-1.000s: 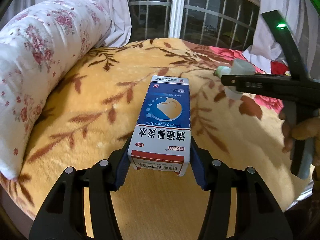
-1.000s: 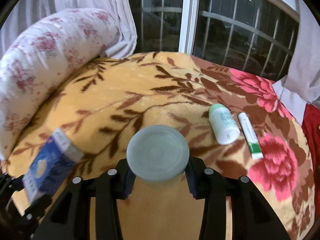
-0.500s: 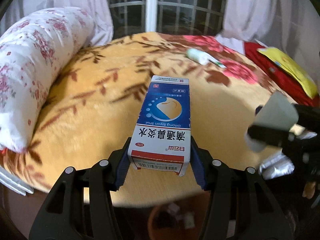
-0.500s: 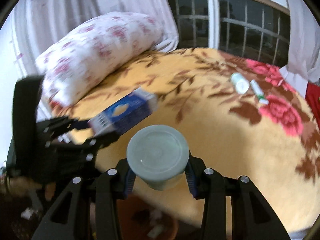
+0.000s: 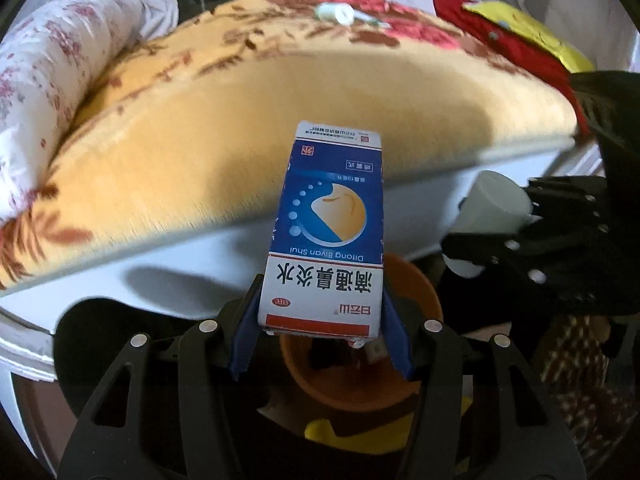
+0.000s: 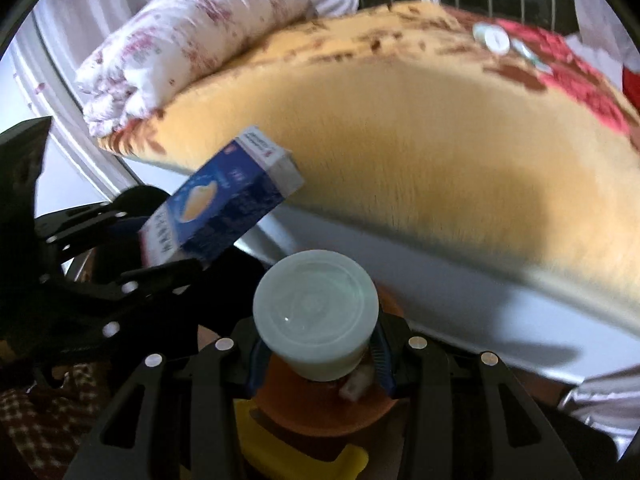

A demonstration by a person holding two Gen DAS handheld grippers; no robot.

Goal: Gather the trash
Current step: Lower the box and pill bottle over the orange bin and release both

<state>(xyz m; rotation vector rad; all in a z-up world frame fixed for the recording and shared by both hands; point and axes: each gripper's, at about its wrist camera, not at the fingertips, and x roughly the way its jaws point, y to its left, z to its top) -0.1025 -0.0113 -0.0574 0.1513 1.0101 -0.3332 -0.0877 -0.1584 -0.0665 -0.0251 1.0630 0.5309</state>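
Grippers first: your left gripper [image 5: 320, 336] has its 2 blue pads [image 5: 243, 332] pinching the lower end of a blue and white medicine box [image 5: 326, 236], which sticks out forward along the fingers with its printed face toward the camera and its far end tilted up. Your right gripper [image 6: 316, 354] is clamped on a pale, translucent round plastic container [image 6: 316, 314], its flat lid facing the camera and the pads [image 6: 378, 354] pressing on its sides. Both loads hang past the edge of the bed, over an orange bin [image 5: 404, 376] on the floor below; in each wrist view the bin's rim shows directly beneath the held item, and some small pale scraps lie inside it. A yellow object [image 6: 296, 450] sits just beside the bin on its near side; you cannot tell what it is. From the right wrist view the box and the left gripper [image 6: 160, 240] are at the left, close to the container but apart from it. Behind them the bed carries a yellow blanket with brown leaves and red flowers [image 5: 248, 128], a floral pillow [image 5: 52, 68] at the left, and a small white bottle [image 5: 334, 12] with a thin tube beside it far off near the window.
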